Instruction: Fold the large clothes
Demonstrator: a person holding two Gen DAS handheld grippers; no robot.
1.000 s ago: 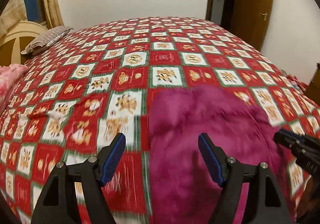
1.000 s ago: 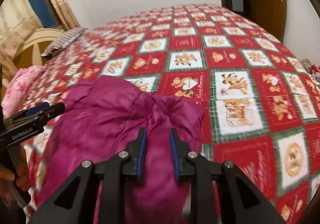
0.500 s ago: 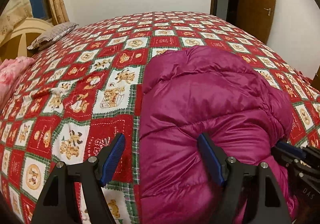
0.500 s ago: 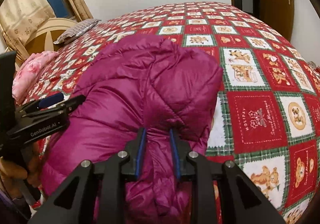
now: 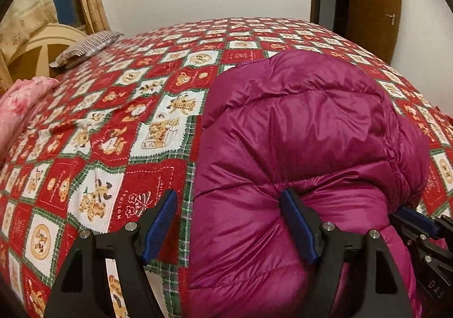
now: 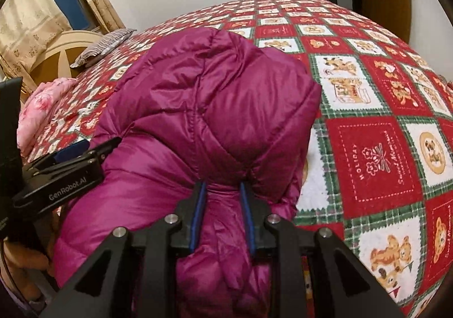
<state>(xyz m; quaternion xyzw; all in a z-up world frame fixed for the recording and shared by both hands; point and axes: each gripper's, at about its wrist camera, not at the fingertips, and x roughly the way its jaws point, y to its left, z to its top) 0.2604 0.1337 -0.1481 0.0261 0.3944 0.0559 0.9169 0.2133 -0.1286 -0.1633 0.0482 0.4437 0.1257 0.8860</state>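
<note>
A magenta puffer jacket (image 5: 297, 125) lies bunched on the red patchwork bedspread (image 5: 113, 131). My left gripper (image 5: 228, 193) is open and wide over the jacket's left edge. Its right finger (image 5: 297, 227) dents the padding, while its left finger (image 5: 160, 224) hangs over bare bedspread. In the right wrist view the jacket (image 6: 220, 97) rises as a puffy mound, and my right gripper (image 6: 222, 184) is shut on a pinched fold at its near end. The left gripper (image 6: 93, 150) shows at that view's left, against the jacket's side. The right gripper (image 5: 413, 221) shows at the left view's right edge.
A striped pillow (image 5: 85, 47) and a cream headboard (image 5: 42, 46) lie at the bed's far left, with a pink floral blanket (image 5: 19, 102) near them. A brown door (image 5: 371, 0) stands behind the bed at the right. Curtains (image 6: 31, 17) hang at the far left.
Both grippers have sunk toward the bed with the jacket. It went from a blurred, moving shape to a settled mound that fills more of both views. Neither gripper's opening has changed.
</note>
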